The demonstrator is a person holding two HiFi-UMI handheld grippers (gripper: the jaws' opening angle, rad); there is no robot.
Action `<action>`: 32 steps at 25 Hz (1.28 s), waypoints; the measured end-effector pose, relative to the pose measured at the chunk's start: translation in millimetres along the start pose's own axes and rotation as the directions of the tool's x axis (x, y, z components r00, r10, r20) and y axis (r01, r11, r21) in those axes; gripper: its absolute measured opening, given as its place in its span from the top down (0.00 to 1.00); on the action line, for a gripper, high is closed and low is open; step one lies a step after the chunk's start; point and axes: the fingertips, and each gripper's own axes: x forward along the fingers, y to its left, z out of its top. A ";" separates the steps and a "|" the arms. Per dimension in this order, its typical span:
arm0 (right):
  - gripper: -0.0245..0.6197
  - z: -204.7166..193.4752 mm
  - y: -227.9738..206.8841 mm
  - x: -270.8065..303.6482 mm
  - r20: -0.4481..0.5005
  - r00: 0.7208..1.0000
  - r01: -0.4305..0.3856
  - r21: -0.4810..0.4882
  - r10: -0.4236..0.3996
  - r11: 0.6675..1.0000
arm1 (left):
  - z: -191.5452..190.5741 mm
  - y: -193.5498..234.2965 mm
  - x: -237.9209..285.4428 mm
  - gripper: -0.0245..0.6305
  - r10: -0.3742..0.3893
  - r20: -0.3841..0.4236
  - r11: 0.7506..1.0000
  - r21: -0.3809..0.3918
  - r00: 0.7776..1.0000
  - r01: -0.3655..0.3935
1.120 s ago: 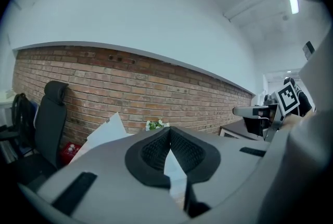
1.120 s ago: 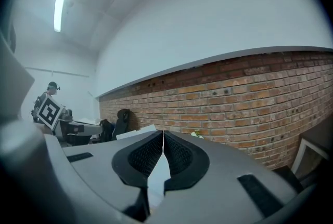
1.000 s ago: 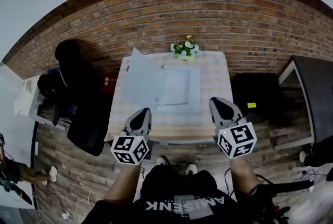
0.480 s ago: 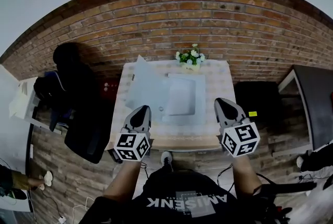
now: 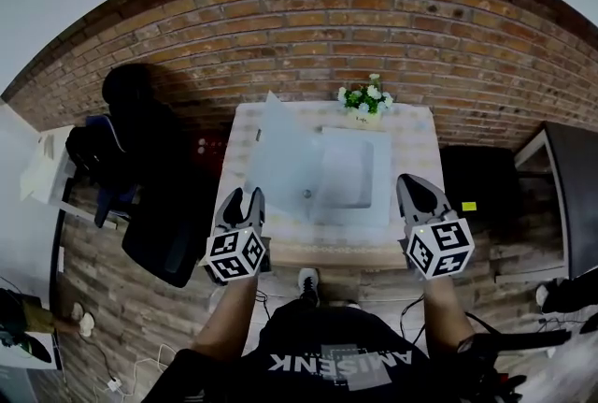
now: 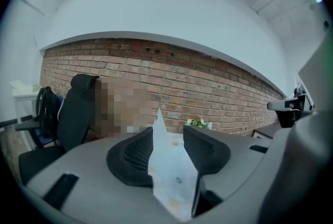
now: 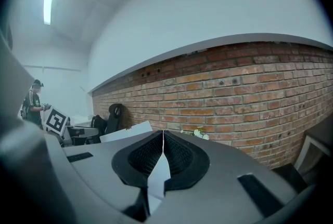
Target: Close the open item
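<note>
A pale flat case (image 5: 348, 175) lies open on the small table (image 5: 411, 135), its lid (image 5: 280, 153) tilted up on the left side. My left gripper (image 5: 243, 197) hovers at the table's near left edge, just short of the lid, and its jaws are opening with nothing pressed between them. In the left gripper view the lid (image 6: 165, 166) shows through the gap of that gripper (image 6: 167, 137). My right gripper (image 5: 412, 182) is shut and empty above the table's near right edge. From the right gripper view, its jaws (image 7: 163, 137) meet tip to tip.
A pot of white flowers (image 5: 364, 98) stands at the table's far edge against the brick wall (image 5: 308, 27). A black office chair (image 5: 159, 205) is left of the table, a black cabinet (image 5: 476, 181) right of it. A person (image 7: 34, 102) stands far off.
The left gripper's jaws have parted from shut. The table and case have slid to the right in the head view. Both grippers stay at the near table edge.
</note>
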 end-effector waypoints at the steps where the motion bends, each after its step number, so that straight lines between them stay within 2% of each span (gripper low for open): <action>1: 0.90 -3.6 0.4 4.0 -0.008 1.000 0.000 0.002 0.000 1.000 | -5.8 6.7 5.4 0.69 0.006 -0.015 1.000 -0.008 1.000 -0.007; 9: 0.90 -31.1 -10.3 28.0 -0.036 0.998 0.049 0.023 -0.048 0.999 | -37.4 28.9 42.8 0.67 -0.036 -0.078 0.998 -0.050 0.996 0.032; 16: 0.90 -57.6 -25.3 28.3 -0.087 0.990 0.113 0.060 -0.107 0.992 | -54.4 37.6 58.8 0.67 -0.046 -0.113 0.998 -0.047 0.993 0.040; 17: 0.90 -59.0 -26.4 26.9 -0.090 0.989 0.119 0.064 -0.113 0.991 | -56.3 36.6 60.7 0.69 -0.056 -0.118 0.997 -0.050 0.991 0.050; 19: 0.90 -60.6 -27.6 23.3 -0.094 0.988 0.131 0.067 -0.125 0.989 | -58.2 35.2 63.3 0.81 -0.067 -0.121 0.997 -0.047 0.990 0.062; 21: 0.90 -61.5 -29.3 21.2 -0.095 0.986 0.140 0.066 -0.134 0.988 | -55.9 32.5 64.3 0.87 -0.077 -0.110 0.997 -0.041 0.991 0.073; 25: 0.90 -61.5 -36.2 15.2 -0.094 0.982 0.171 0.069 -0.164 0.983 | -47.9 11.8 61.8 0.92 -0.141 -0.075 0.990 -0.038 0.987 0.139; 32: 0.90 -60.0 -47.3 2.4 -0.098 0.971 0.226 0.078 -0.218 0.971 | -43.2 -44.2 60.8 0.93 -0.291 -0.086 0.951 0.079 0.953 0.298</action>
